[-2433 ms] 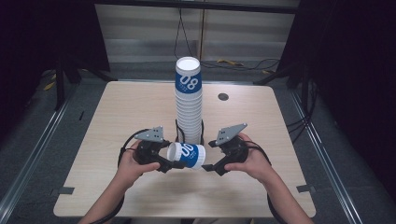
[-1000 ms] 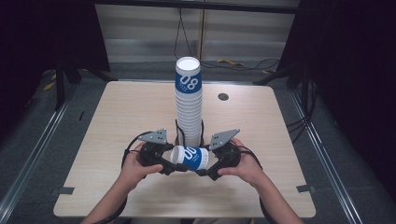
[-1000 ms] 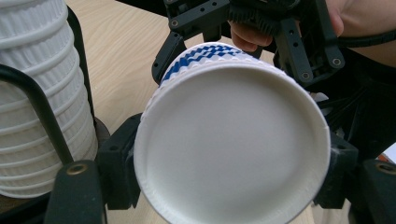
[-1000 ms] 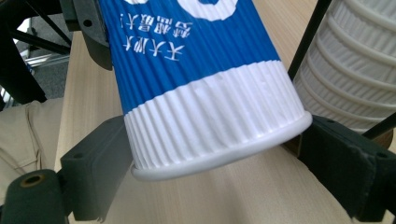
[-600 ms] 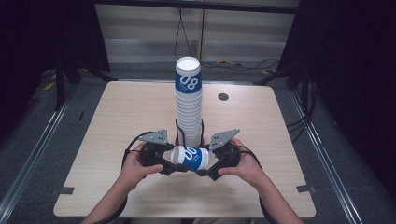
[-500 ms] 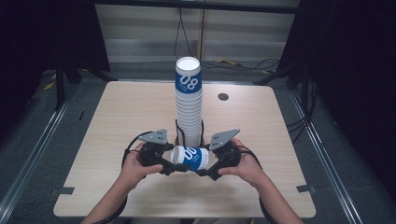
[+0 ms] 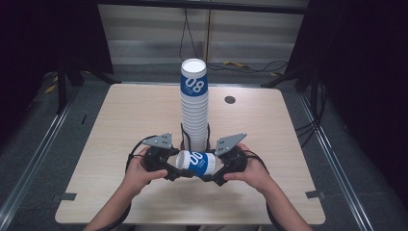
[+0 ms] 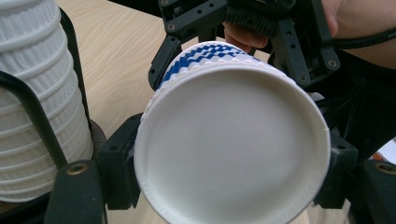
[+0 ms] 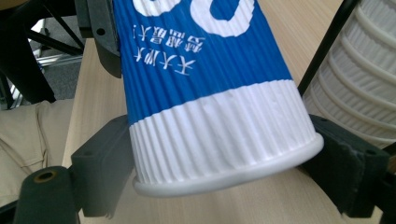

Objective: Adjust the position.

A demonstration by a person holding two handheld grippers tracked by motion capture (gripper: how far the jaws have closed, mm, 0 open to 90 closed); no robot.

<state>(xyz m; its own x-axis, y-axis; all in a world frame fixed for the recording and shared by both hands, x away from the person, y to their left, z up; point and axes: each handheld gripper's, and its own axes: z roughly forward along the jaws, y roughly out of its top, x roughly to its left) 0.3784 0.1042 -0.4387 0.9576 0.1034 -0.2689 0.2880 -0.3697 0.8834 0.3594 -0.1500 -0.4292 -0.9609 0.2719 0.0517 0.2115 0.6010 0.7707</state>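
Left gripper view has my left gripper (image 8: 229,172) clamped on one end of the paper cup (image 8: 233,140), its flat white disc facing the lens and a black pad pressed to each side of the rim. From the right gripper view, my right gripper (image 9: 224,163) grips the cup's other end (image 9: 219,116), both pads hard against the white ribbed band just above the rolled lip.

In the high view the cup (image 7: 196,162) lies on its side between the two grippers, lifted off the bench (image 7: 120,115), directly in front of the tall stack of cups (image 7: 194,110) in its black wire holder (image 7: 208,137).

Compared with a second ago, nothing has shifted: both hands sit where they were and the cup hangs in the same spot. A little further back the pair was slightly nearer the stack. I read this as a pause mid-handover, with neither side having let go yet.
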